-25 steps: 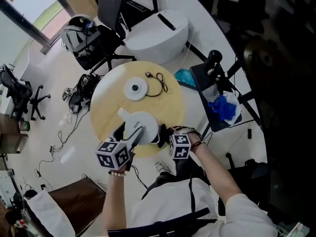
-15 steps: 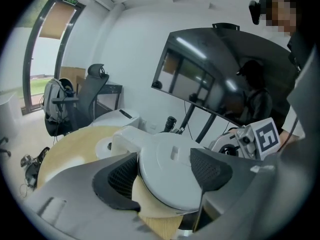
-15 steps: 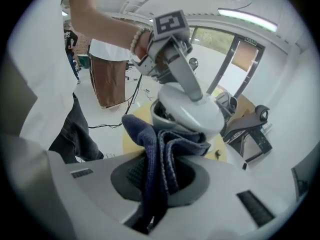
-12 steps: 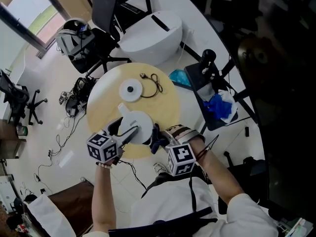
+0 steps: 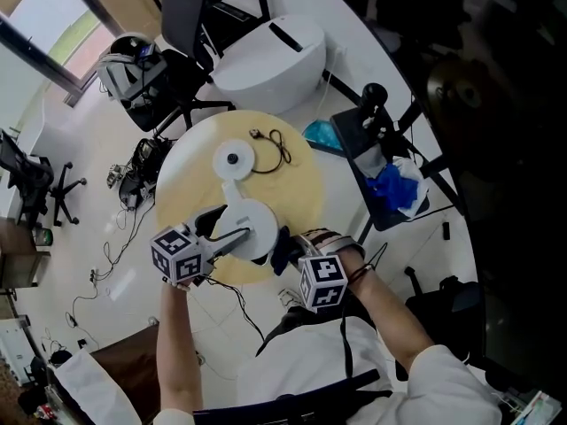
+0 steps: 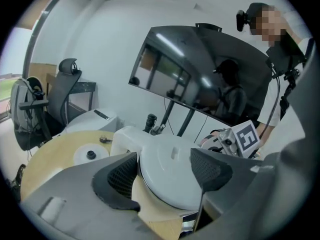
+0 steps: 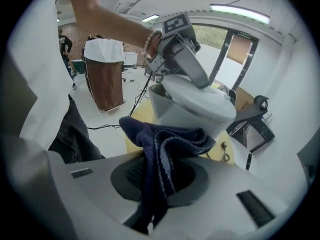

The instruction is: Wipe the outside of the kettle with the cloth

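Note:
A white kettle [image 5: 251, 218] stands near the front edge of the round wooden table [image 5: 301, 193]. My left gripper [image 5: 230, 234] reaches in from the left. Its jaws sit wide on either side of the kettle's lid [image 6: 172, 184], clamped on its top. My right gripper [image 5: 291, 251] is shut on a dark blue cloth [image 5: 281, 244], which touches the kettle's near right side. In the right gripper view the cloth [image 7: 160, 139] hangs folded between the jaws just before the kettle [image 7: 195, 106], with the left gripper [image 7: 182, 59] on top of it.
The kettle's round base [image 5: 236, 159] and a black cord [image 5: 282, 146] lie farther back on the table. Around the table are an office chair [image 5: 190, 25], a white cabinet [image 5: 275, 51], a black stand with blue bags [image 5: 390, 189] and floor cables.
My left gripper has shifted a little left and away from me while staying on the kettle. The right gripper with the cloth has drawn slightly back along the kettle's near side.

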`<state>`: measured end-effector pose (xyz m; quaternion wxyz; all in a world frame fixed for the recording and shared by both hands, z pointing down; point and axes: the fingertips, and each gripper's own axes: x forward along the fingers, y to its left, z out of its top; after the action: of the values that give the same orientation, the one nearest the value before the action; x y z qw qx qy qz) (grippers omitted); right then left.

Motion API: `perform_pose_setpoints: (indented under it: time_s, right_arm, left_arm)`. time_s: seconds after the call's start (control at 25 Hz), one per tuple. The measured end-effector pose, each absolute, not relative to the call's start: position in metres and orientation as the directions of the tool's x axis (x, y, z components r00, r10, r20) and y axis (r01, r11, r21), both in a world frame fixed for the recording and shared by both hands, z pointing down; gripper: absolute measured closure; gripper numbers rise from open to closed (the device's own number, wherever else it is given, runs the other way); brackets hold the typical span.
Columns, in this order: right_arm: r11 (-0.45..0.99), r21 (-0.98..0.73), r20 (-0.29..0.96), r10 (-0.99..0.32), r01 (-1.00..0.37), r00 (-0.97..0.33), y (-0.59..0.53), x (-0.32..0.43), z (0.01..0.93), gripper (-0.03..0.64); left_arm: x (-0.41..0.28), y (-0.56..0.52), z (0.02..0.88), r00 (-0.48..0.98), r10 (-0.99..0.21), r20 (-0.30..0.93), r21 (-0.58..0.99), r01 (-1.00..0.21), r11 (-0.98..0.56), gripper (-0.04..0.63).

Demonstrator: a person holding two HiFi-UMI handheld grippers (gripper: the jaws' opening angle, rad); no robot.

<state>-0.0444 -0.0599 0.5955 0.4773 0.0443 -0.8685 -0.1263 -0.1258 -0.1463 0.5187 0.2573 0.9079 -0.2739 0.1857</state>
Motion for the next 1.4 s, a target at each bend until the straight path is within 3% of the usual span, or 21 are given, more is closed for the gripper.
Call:
perform_pose_setpoints:
  time_s: [0.68, 1.04, 1.4]
  right_arm:
    - [0.994, -0.071, 0.870, 0.022, -0.081, -0.493, -0.071, -0.043, 0.736, 0.552]
    - [0.993, -0.077, 0.764, 0.004, -0.085, -0.645, -0.078, -0.050, 0.619, 0.552]
    - [0.996, -0.012, 0.766, -0.049, -0.091, -0.642, -0.079, -0.053, 0.546, 0.552]
  left_arm:
    - [-0.123, -0.141, 0.521, 0.806, -0.161, 0.569, 0.340, -0.409, -0.847, 0.261]
    - [-0.126, -0.144, 0.523, 0.749, -0.097, 0.656, 0.279, -0.360, -0.890, 0.262]
    - [-0.128, -0.142, 0.527, 0.568, -0.037, 0.822, 0.208, -0.360, -0.910, 0.262]
